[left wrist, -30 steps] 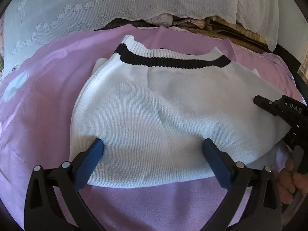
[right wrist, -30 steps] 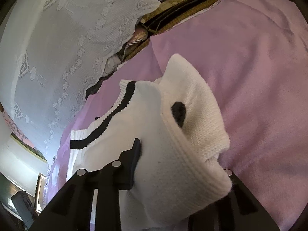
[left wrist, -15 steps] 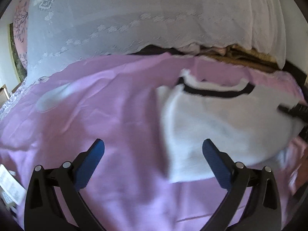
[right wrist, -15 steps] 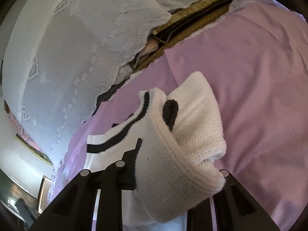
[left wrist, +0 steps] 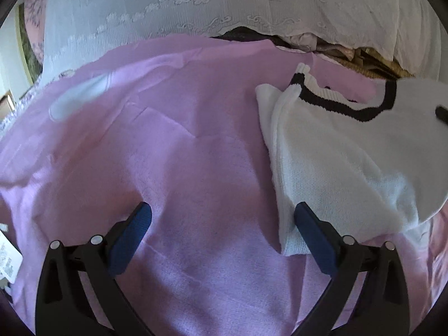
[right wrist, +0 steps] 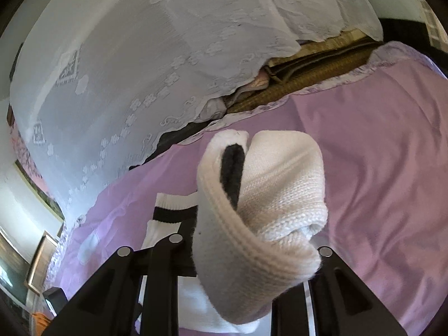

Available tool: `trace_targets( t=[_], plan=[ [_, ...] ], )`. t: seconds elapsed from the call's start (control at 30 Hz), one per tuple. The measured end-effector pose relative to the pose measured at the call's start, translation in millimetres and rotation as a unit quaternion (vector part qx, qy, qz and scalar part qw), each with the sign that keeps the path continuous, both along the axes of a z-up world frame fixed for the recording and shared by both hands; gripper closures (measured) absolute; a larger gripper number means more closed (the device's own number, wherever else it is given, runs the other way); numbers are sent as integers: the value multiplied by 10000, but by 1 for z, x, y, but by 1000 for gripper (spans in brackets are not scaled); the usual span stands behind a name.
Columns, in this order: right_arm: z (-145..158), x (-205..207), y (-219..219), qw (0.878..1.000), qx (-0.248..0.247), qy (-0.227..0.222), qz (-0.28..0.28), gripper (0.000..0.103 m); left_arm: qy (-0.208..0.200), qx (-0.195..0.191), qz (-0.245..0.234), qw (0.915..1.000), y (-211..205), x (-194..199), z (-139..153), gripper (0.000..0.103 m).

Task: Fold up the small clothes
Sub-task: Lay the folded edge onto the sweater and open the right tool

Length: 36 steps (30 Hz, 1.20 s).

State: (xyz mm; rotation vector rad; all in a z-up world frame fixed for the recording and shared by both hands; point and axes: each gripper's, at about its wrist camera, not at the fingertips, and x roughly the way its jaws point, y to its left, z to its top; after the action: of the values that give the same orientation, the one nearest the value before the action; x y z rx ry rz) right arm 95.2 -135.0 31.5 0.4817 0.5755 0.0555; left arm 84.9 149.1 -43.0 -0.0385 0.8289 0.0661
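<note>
A white knitted sweater with a black neck stripe lies on the pink bedspread, at the right of the left wrist view. My left gripper is open and empty, its right blue finger just touching the sweater's near left edge. My right gripper is shut on a bunched fold of the sweater and holds it lifted above the bed; the raised part shows at the far right of the left wrist view.
A white lace curtain hangs along the far side of the bed. Folded fabrics and a woven mat lie under its hem. Picture frames stand at the left.
My left gripper has moved left off the sweater and now faces mostly bare bedspread. My right gripper has lifted the sweater's right side higher and folded it inward.
</note>
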Motion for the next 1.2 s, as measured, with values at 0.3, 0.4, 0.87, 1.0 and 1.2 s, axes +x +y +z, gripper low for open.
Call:
trace_targets(
  t=[0.3,0.4,0.87,1.0,1.2],
  plan=[
    [6,8,36,9996,-205,91,147,79,182,-604,126,9979,22,4,-6,4],
    [7,12,52,9993,-260,103,242,79,104,-693,240,9973,26,2,-3,4],
    [0,23,120,9963,-485,177,693,79,-158,-2067,1393,9683,115,-4,6,4],
    [-9,21,140,9944,-568,226,863,79,-255,-2180,1463,9646,117,-6,6,4],
    [-21,16,173,9874,-1163,234,1044,79,-193,-2023,1464,9681,112,-2,7,4]
  ],
)
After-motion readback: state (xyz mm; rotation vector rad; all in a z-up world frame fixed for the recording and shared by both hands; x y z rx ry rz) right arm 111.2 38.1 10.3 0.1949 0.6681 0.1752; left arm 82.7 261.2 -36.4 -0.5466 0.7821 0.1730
